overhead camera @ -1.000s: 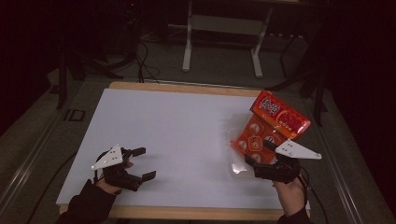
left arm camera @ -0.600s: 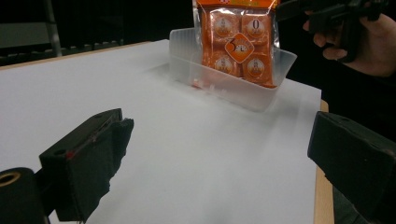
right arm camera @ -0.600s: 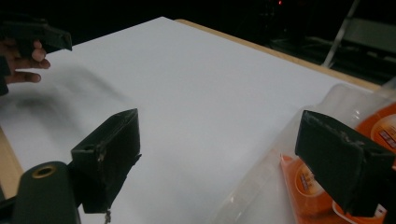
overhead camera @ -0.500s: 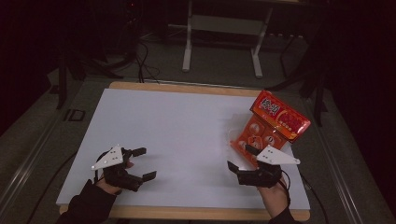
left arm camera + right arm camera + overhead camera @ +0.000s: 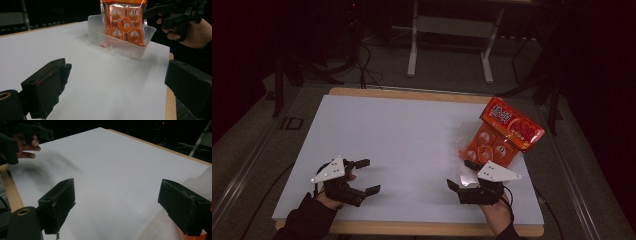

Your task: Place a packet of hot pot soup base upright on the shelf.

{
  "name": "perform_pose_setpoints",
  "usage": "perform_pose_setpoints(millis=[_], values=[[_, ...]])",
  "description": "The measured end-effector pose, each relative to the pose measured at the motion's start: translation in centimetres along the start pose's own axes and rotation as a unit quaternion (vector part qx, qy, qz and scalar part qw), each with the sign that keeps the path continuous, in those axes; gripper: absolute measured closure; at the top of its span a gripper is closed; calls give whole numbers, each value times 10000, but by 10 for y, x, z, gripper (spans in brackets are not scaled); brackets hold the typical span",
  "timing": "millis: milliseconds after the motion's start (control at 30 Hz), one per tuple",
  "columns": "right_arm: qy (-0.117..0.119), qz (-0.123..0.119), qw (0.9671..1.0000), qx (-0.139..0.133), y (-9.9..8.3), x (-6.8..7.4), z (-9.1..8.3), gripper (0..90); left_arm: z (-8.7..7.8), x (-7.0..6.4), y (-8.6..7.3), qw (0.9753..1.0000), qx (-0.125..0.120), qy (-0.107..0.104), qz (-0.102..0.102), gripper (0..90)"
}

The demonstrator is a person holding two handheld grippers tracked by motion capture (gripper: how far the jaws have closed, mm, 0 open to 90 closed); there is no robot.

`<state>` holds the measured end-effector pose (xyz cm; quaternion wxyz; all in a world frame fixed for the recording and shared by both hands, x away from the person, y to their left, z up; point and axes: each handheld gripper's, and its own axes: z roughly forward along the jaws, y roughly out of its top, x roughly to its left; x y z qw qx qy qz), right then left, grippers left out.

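Gaping wide, both grippers' fingers (image 5: 185,207) empty beside orange packet (image 5: 504,135).

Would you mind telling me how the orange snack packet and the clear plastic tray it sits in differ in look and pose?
The orange snack packet is opaque, brightly printed and stands leaning upright; the clear plastic tray is see-through, unprinted and lies flat on the white table. The packet rises well above the tray's low rim. Both sit together at the table's right side, untouched by either pair of tongs.

Orange snack packet (image 5: 504,135) stands tilted in a clear plastic tray (image 5: 117,42); at the table's right side.
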<state>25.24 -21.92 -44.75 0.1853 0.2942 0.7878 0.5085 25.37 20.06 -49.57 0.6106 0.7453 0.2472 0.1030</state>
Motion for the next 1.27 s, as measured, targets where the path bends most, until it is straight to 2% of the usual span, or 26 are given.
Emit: perform_pose_setpoints(millis=[167,600,700,900,1267], values=[[-9,-174,9998,-30,-2,4,1,139,1,0,-1,10000,36,-18,-2,46],[181,-150,9992,-317,-10,7,-4,139,1,0,-3,10000,50,-23,26,46],[203,-103,9994,-268,-12,7,-3,139,1,0,-4,10000,56,-29,43,46],[211,-182,9994,-212,-14,8,0,139,2,0,-6,9999,87,-49,13,46],[195,-150,9995,-208,-16,6,0,139,2,0,-7,10000,37,-17,-2,46]])
